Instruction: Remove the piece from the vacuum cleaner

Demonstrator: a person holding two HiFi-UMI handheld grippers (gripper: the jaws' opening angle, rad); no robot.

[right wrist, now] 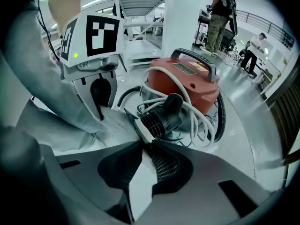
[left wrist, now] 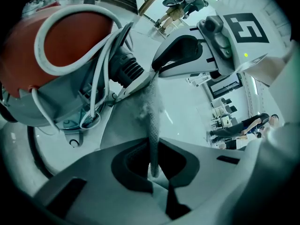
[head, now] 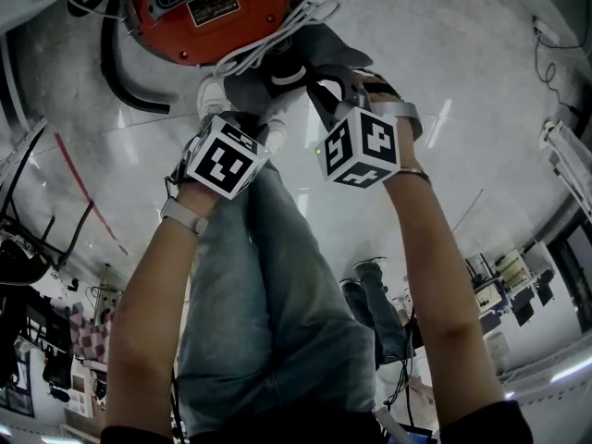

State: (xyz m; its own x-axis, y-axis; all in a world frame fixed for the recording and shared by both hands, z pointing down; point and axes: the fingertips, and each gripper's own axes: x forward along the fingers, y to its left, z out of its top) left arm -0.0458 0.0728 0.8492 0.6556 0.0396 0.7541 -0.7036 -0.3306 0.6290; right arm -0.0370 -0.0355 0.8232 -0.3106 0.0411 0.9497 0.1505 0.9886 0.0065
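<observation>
The red vacuum cleaner (head: 208, 7) stands on the pale floor, wrapped in a white cord (left wrist: 101, 74). A limp grey bag (left wrist: 140, 111) hangs from its black ribbed collar (right wrist: 164, 114) and stretches toward me. My left gripper (left wrist: 153, 170) is shut on the bag's near edge, and the mesh fabric is pinched between its jaws. My right gripper (right wrist: 146, 146) is shut on the bag's stiff flat end, right beside the collar. In the head view both grippers (head: 250, 100) (head: 324, 86) reach side by side under the vacuum cleaner.
A black hose (head: 120, 72) curls round the vacuum cleaner's left side. My own jeans-clad legs (head: 268, 294) fill the middle of the head view. People (right wrist: 220, 13) stand far off near railings, with desks and equipment along the room's edges.
</observation>
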